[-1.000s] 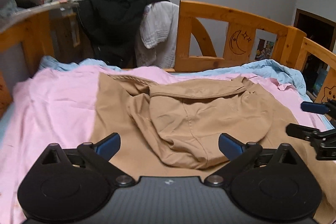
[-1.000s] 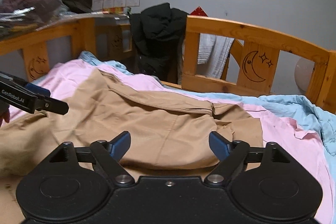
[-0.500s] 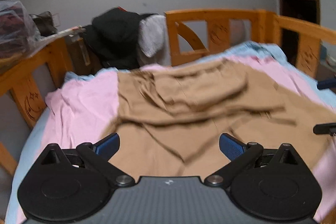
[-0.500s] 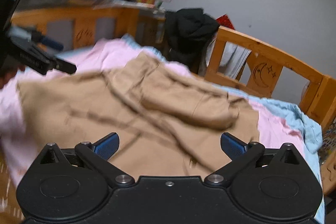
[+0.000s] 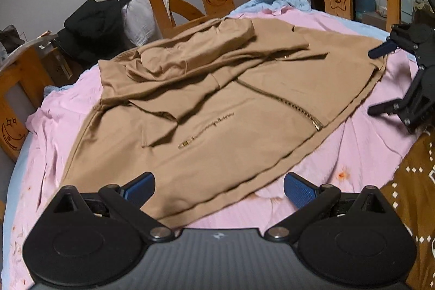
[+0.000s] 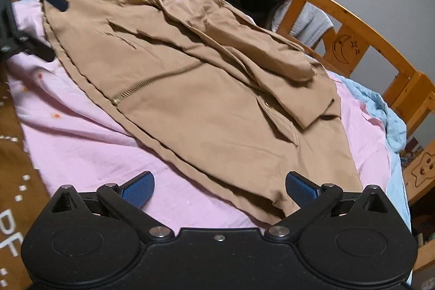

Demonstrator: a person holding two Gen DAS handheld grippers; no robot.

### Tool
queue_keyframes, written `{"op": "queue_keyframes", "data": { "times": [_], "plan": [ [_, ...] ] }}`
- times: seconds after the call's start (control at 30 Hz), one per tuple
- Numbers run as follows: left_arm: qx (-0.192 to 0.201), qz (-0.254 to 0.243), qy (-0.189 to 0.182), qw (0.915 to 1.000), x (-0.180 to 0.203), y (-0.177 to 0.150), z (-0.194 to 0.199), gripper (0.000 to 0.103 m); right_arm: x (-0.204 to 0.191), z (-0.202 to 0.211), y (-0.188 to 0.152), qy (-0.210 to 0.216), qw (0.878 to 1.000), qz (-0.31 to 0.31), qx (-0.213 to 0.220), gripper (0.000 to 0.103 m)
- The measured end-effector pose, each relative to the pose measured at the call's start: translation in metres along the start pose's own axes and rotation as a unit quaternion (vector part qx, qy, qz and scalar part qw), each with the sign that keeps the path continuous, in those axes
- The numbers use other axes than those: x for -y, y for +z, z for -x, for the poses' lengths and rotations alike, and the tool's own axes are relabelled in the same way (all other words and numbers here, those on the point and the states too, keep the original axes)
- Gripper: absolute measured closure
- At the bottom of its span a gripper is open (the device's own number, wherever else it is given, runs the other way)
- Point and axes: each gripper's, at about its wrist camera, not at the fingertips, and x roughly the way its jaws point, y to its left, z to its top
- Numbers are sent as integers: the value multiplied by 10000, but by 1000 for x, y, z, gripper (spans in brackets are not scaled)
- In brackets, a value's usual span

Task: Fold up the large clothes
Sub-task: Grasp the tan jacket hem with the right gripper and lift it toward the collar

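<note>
Barely started, I'd say. The tan jacket (image 5: 217, 110) lies spread on the pink sheet (image 5: 353, 148) of the bed, zipper up, sleeves bunched across the top. My left claw (image 5: 218, 185) and right claw (image 6: 219, 185) both hang apart, empty, over its hem.
</note>
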Motion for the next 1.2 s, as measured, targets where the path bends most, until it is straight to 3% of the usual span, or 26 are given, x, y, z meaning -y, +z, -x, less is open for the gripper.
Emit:
{"op": "queue_keyframes", "data": {
  "times": [0.3,0.5,0.67,0.77,0.87,0.9,0.93,1.03,1.13,1.2],
  "plan": [
    [-219,-272,227,9991,4,-5,-8,1,11,-9,-12,-1054,9930,520,87,1],
    [-220,-432,239,9985,10,-8,-7,1,18,-10,-11,-1177,9924,368,35,7],
    [-230,-425,196,9986,9,-8,-7,1,24,0,-12,-1425,9894,279,21,30],
    [-216,-427,205,9986,8,-7,-8,1,33,2,-14,-1355,9908,20,-19,35],
    [-178,-421,169,9988,8,-5,-8,1,34,-7,-16,-1356,9906,128,-105,47],
    [-161,-419,149,9989,9,-4,-7,1,35,-9,-16,-1317,9912,121,-74,56],
    [-136,-420,123,9989,10,-3,-7,1,37,-7,-16,-1208,9927,-13,13,67],
    [76,-481,50,9988,19,0,-2,1,43,4,-8,-1051,9927,-467,375,83],
    [252,-617,22,9978,31,5,-2,1,48,15,0,-1018,9891,-709,787,93],
    [320,-754,72,9966,39,10,-6,1,55,21,3,-1003,9845,-1037,994,94]
  ]
}}
